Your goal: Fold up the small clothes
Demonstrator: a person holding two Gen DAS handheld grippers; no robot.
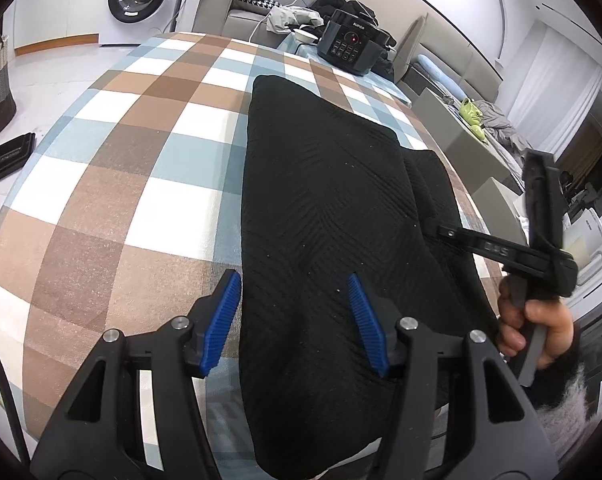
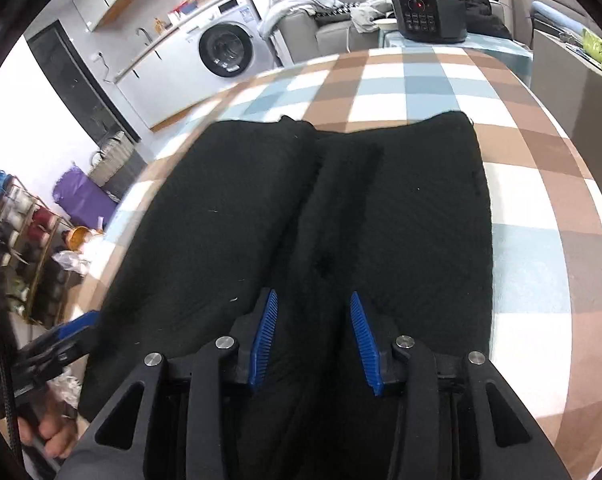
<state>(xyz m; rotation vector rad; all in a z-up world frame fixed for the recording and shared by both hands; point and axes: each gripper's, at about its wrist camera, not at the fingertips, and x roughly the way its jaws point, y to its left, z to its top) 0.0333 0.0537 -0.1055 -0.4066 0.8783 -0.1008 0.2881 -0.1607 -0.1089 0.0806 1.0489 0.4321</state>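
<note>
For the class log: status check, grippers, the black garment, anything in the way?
Left gripper open at garment's near edge. Right gripper open over its centre fold. Black garment flat on checked cloth. Nothing in the way.

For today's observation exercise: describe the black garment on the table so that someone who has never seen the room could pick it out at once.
Start at the table with the checked cloth of brown, white and pale blue squares. The black garment lies flat along it, running away from the camera toward a black electric cooker at the far end. It is the only plain dark thing on the cloth: ribbed knit, with a lengthwise fold down its middle.
</note>
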